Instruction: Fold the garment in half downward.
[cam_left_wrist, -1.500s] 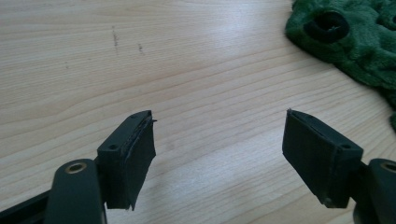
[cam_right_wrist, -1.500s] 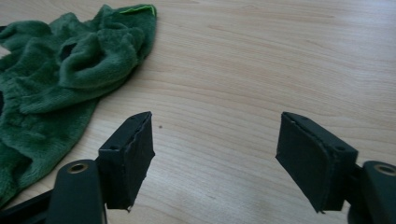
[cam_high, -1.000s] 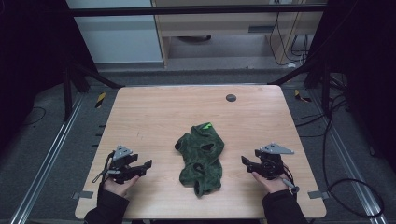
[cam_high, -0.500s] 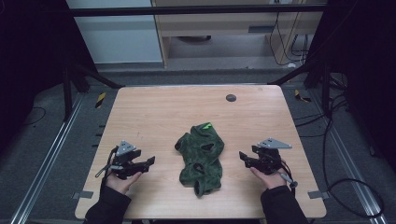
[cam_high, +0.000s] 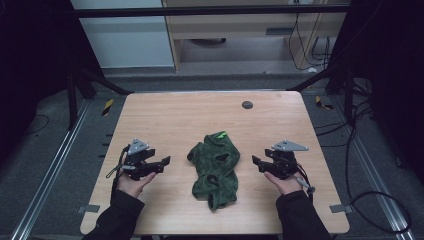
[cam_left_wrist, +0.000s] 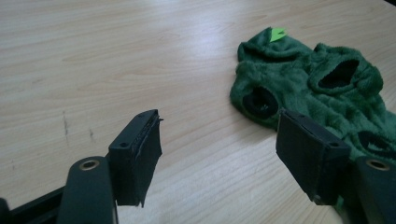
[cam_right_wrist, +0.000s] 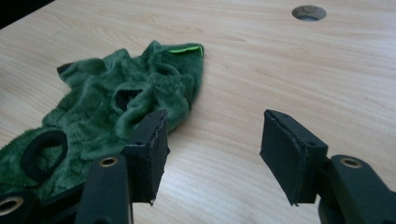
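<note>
High view is showing one wooden worktop (cam_high: 165, 115) with one green fleece garment (cam_high: 216, 167) lying crumpled near the middle, closer to the near edge; one bright green tag (cam_high: 221, 134) is sticking out at its far end; one round dark grommet (cam_high: 247, 104) is sitting in the worktop toward the far edge, well apart from the garment; two hands are coming in from the bottom, one gripper each.

Left gripper (cam_high: 162, 163) is sitting left of the garment, jaws pointing toward it, apart from it; right gripper (cam_high: 256, 162) is mirroring it on the other side, also apart; one grey three-cornered plate is riding on top of each.

Left gripper view: jaws are standing wide open, nothing between them but bare wood; garment is lying ahead and to the right, partly behind the right-hand jaw; three dark openings are showing in the fleece, tag at the far end.

Right gripper view: jaws are standing open with nothing between them, and have just been closing a little; garment is lying ahead to the left, its edge running behind the left-hand jaw; whether that jaw is touching the fleece I cannot tell; two dark openings are showing clearly here; grommet is sitting far off at the top.

Count: one garment, one tag, one grommet, two grippers, both empty.
</note>
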